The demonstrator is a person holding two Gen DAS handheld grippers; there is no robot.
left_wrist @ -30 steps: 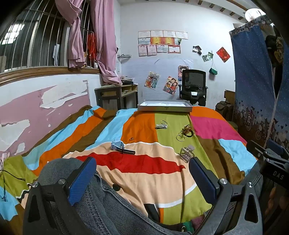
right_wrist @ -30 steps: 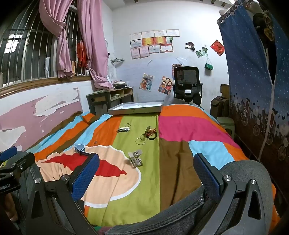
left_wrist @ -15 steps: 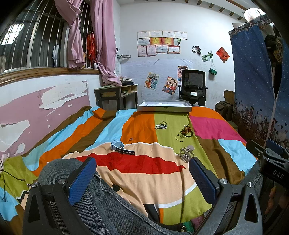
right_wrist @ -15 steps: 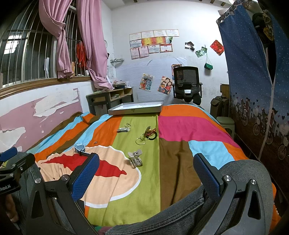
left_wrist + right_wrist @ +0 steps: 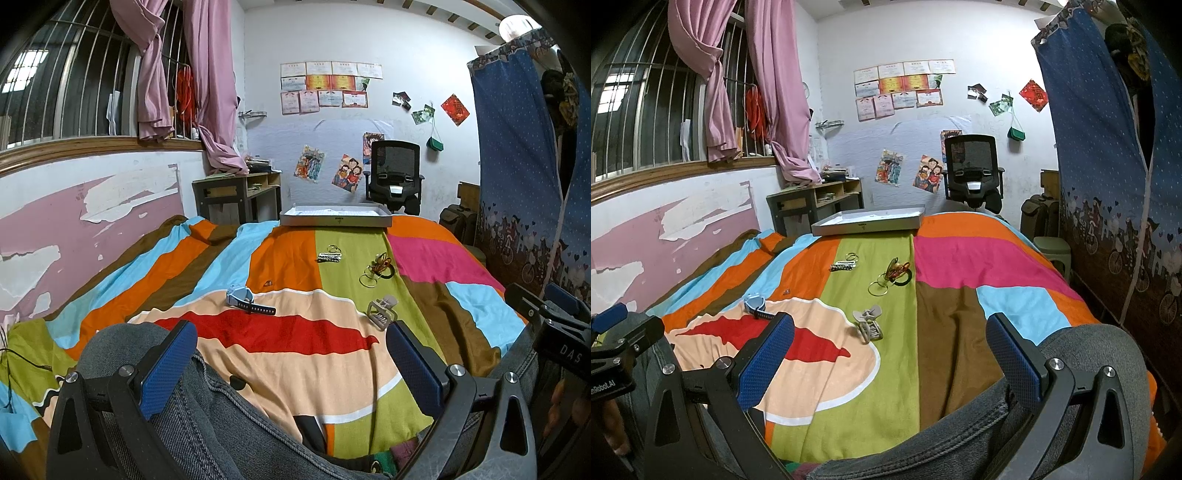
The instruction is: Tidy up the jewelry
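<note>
Jewelry lay unchanged since a second before on the bedspread [image 5: 288,343]: watch [image 5: 242,298], claw clip [image 5: 381,314], bangles [image 5: 376,271], hairpins [image 5: 330,255], tray [image 5: 336,220] at far edge; left gripper [image 5: 291,363] and right gripper [image 5: 890,354] stayed spread, empty, task unstarted.

Right gripper [image 5: 890,363] wide apart, empty, above jeans [image 5: 960,435]. Ahead on striped bedspread [image 5: 960,258]: hair claw [image 5: 868,325], watch [image 5: 757,306], bangles [image 5: 892,277], clips [image 5: 844,264], grey tray [image 5: 868,223] farthest.
</note>
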